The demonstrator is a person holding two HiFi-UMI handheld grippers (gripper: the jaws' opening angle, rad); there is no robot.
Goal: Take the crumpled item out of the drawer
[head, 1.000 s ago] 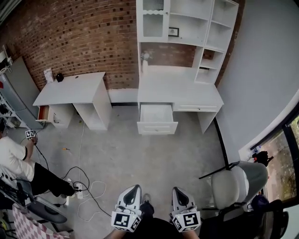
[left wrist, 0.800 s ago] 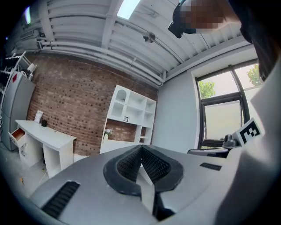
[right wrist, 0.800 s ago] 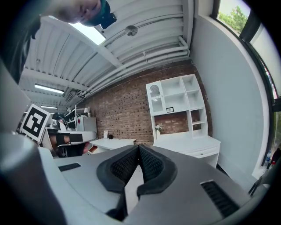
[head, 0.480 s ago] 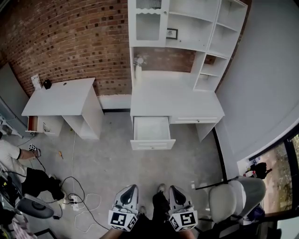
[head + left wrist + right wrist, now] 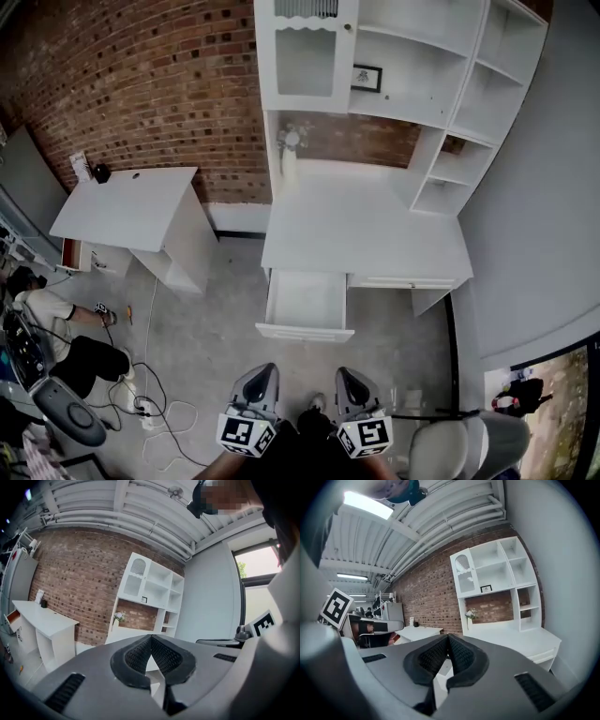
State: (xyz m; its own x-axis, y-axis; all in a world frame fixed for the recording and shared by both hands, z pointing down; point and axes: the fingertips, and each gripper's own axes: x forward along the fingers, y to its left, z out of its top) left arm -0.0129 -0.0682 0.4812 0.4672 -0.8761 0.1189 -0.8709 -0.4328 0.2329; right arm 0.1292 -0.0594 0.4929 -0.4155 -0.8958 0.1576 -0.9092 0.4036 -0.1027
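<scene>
White drawer (image 5: 305,331), frame centre, stands pulled open under the counter (image 5: 366,225); crumpled item can't be made out inside, prob. too small. Judged light, soft: best pinched at a raised fold. Left gripper (image 5: 262,377) & right gripper (image 5: 344,377) are held pressed together, empty.

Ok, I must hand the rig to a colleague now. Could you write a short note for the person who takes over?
Left gripper: jaws shut, nothing between them, held low in front of the person.
Right gripper: jaws shut, empty, beside the left one.
Drawer: pulled open under the white desk, ahead of both grippers, neither touching it.
Crumpled item: not visible from here; the drawer's inside looks plain white in the head view.
Done: the drawer stands open.
Left: probably step closer, look into the drawer, open one gripper, grasp the item and lift it out.
</scene>
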